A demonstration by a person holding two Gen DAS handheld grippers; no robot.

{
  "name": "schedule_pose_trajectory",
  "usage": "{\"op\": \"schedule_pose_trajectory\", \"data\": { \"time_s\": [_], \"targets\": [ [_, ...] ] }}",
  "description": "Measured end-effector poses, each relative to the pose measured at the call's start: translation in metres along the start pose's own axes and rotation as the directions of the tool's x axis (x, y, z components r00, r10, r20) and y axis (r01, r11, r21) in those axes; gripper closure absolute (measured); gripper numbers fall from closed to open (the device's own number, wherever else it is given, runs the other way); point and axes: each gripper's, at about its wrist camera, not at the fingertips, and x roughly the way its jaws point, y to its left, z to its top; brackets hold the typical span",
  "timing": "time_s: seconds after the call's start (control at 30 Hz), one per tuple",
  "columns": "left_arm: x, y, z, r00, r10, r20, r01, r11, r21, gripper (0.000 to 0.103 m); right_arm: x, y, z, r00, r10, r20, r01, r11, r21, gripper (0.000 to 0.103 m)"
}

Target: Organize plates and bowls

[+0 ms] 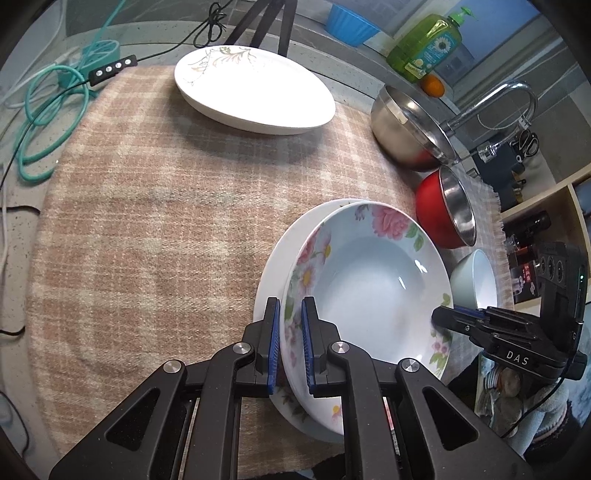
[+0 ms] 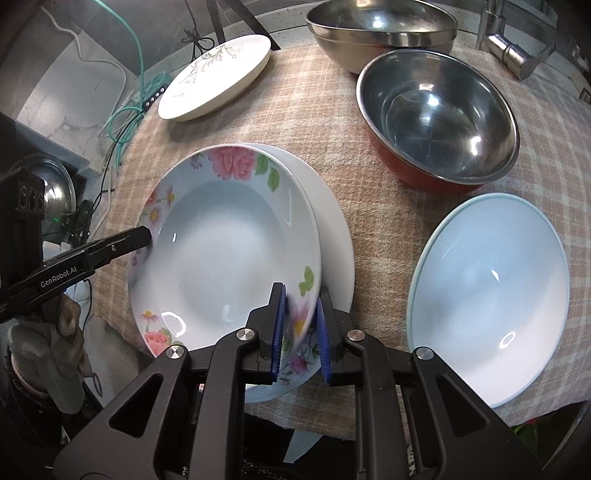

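Observation:
A floral deep plate (image 1: 369, 288) (image 2: 229, 266) sits tilted on a plain white plate (image 1: 273, 266) (image 2: 332, 221), on a checked cloth (image 1: 147, 221). My left gripper (image 1: 290, 306) (image 2: 144, 234) is shut on the floral plate's near-left rim. My right gripper (image 2: 301, 291) (image 1: 439, 314) straddles the opposite rim. Its jaws stand slightly apart, and the blurred rim lies loose between the blue pads. An oval leaf-patterned plate (image 1: 255, 88) (image 2: 218, 77) lies at the far side of the cloth.
To the right stand a large steel bowl (image 1: 406, 129) (image 2: 380, 26), a red bowl with a steel inside (image 1: 443, 210) (image 2: 439, 118) and a pale blue bowl (image 1: 476, 280) (image 2: 487, 295). Cables (image 1: 48, 110) lie far left. A soap bottle (image 1: 424, 44) and tap (image 1: 498, 99) stand behind.

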Motion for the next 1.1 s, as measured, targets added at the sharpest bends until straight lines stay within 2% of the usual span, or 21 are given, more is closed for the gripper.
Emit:
{"op": "schedule_pose_trajectory", "data": {
  "time_s": [0.27, 0.57, 0.87, 0.97, 1.1],
  "targets": [
    [0.002, -0.009, 0.003, 0.999, 0.044, -0.012, -0.043, 0.998, 0.053, 0.093, 0.001, 0.012, -0.001, 0.997, -0.073, -0.004, 0.073, 0.995, -0.065, 0.082],
    [0.003, -0.015, 0.005, 0.996, 0.090, -0.020, -0.088, 0.990, 0.108, 0.093, 0.001, 0.013, 0.001, 0.995, -0.094, -0.016, 0.093, 0.993, -0.076, 0.080],
    [0.004, -0.015, 0.006, 0.997, 0.076, -0.028, -0.073, 0.991, 0.109, 0.093, 0.000, 0.012, 0.001, 0.994, -0.111, -0.015, 0.110, 0.991, -0.073, 0.080],
    [0.005, -0.016, 0.006, 0.997, 0.068, -0.033, -0.064, 0.992, 0.113, 0.092, -0.002, 0.012, 0.002, 0.995, -0.102, -0.008, 0.101, 0.993, -0.059, 0.070],
    [0.005, -0.015, 0.006, 0.998, 0.061, -0.032, -0.057, 0.992, 0.108, 0.092, -0.004, 0.012, 0.004, 0.994, -0.107, 0.003, 0.107, 0.992, -0.059, 0.068]
  ]
}}
